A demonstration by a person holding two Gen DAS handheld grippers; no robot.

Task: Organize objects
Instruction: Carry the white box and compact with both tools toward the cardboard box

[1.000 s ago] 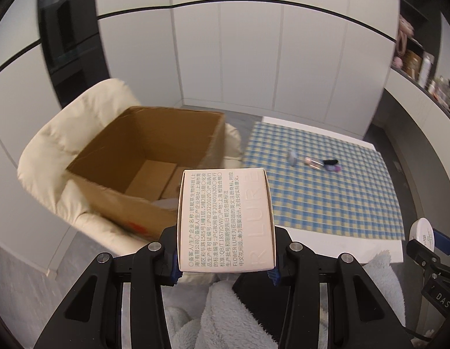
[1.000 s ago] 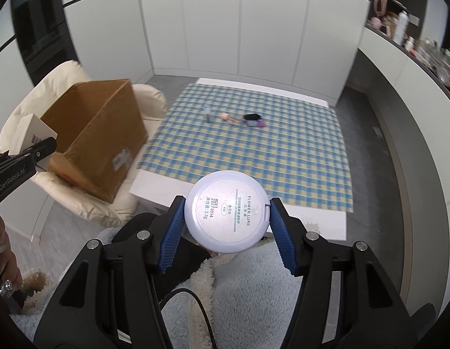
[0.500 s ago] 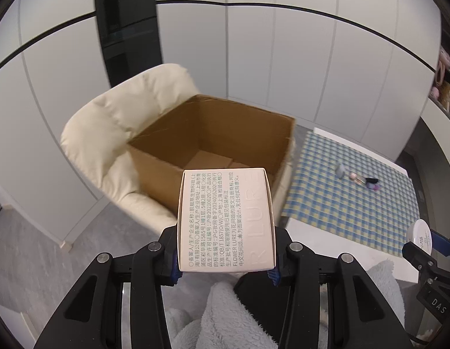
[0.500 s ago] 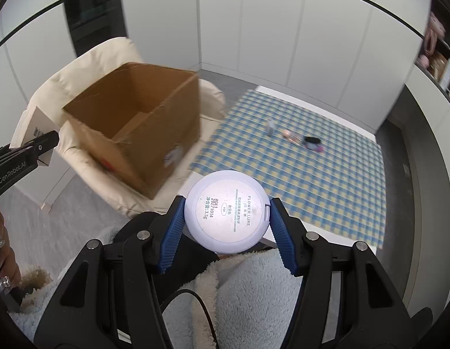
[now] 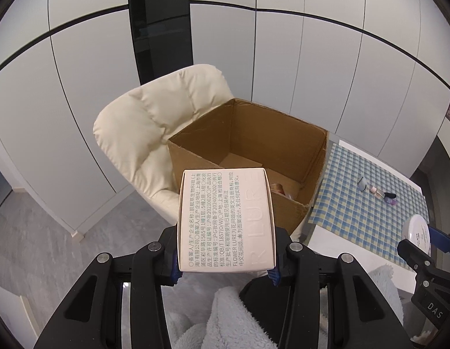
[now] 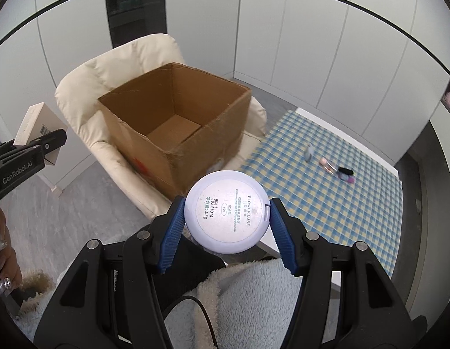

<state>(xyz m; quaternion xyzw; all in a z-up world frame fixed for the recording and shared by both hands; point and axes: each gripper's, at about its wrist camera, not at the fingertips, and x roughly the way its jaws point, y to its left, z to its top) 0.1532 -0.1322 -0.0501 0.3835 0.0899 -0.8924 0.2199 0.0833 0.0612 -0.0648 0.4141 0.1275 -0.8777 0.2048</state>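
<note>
Cardboard box (image 5: 248, 151), one, open-topped, stood on a cream chair (image 5: 149, 122); landmark for all entries.
Carton (image 5: 225, 221), one, pale, printed: clamped by its two side faces in the left gripper (image 5: 225, 267), long axis running along the fingers toward the box, held in the air just short of the box's near wall.
Compact (image 6: 226, 210), one, round, white: pinched at its rim by the right gripper (image 6: 226, 232), on the box's table side, also short of it.
Judgement: box lay ahead of and below both pairs of fingers; left hand seemed nearer the opening.
Cosmetics (image 6: 337, 168), a cluster of roughly four small items, count uncertain, on the checked cloth (image 6: 326, 192), well clear of the box.
Something small (image 5: 278, 188) was already inside.
</note>
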